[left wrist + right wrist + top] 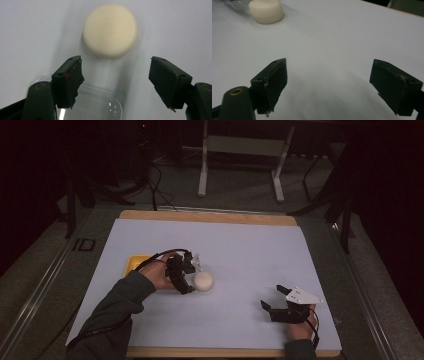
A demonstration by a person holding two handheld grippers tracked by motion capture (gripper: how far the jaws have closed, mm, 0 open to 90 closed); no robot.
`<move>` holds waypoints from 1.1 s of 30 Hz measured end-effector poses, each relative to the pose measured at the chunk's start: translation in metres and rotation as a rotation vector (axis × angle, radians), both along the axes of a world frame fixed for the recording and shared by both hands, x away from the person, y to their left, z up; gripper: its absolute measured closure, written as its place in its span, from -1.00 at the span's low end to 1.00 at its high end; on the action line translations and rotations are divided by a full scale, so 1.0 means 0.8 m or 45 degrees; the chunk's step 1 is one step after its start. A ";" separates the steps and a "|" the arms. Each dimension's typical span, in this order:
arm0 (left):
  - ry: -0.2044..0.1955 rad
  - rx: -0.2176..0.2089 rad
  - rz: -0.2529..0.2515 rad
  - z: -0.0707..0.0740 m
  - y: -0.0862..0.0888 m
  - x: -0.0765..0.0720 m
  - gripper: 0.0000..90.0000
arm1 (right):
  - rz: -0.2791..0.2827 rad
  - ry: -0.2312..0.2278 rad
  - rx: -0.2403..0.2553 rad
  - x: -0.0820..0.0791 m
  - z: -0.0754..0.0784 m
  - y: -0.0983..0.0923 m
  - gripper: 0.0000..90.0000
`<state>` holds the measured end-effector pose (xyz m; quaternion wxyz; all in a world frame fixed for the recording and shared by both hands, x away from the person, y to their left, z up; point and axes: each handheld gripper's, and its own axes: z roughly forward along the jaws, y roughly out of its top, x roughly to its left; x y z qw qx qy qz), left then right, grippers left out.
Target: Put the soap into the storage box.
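Your left claw [192,275] sits left of centre on the surface [250,245], which is covered by a pale sheet, and its jaws stand spread apart with nothing between them. Just past its tips lies a cream round puck [203,281], flat on the sheet; in the left gripper view that puck [110,30] rests beyond the gap between the jaws, apart from both pads. Under the left claw, toward its near side, you can see a clear plastic lid or dish [95,105], lying on the sheet and partly covered by one jaw. Behind your left hand [160,275] a yellow tray [134,263] rests on the surface, mostly hidden by the hand and sleeve. Your right claw [274,298] rests low near the front right of the surface, well apart from the puck, its jaws also released and wide, gripping nothing. In the right gripper view the cream round puck [265,11] shows far off at the upper left, with the clear dish [237,4] just beside it.
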<state>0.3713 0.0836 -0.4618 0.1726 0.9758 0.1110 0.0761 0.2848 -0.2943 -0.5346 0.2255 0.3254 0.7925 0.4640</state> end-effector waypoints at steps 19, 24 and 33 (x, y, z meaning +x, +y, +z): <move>0.031 0.012 0.005 -0.005 -0.012 0.011 -0.47 | 0.000 -0.001 0.000 0.000 0.000 0.000 -0.68; 0.042 0.025 -0.001 -0.006 -0.017 0.014 -0.47 | 0.000 -0.001 0.000 0.000 0.000 0.000 -0.68; 0.059 0.043 0.004 -0.012 -0.024 0.019 -0.52 | 0.001 -0.001 0.000 0.000 0.000 0.000 -0.68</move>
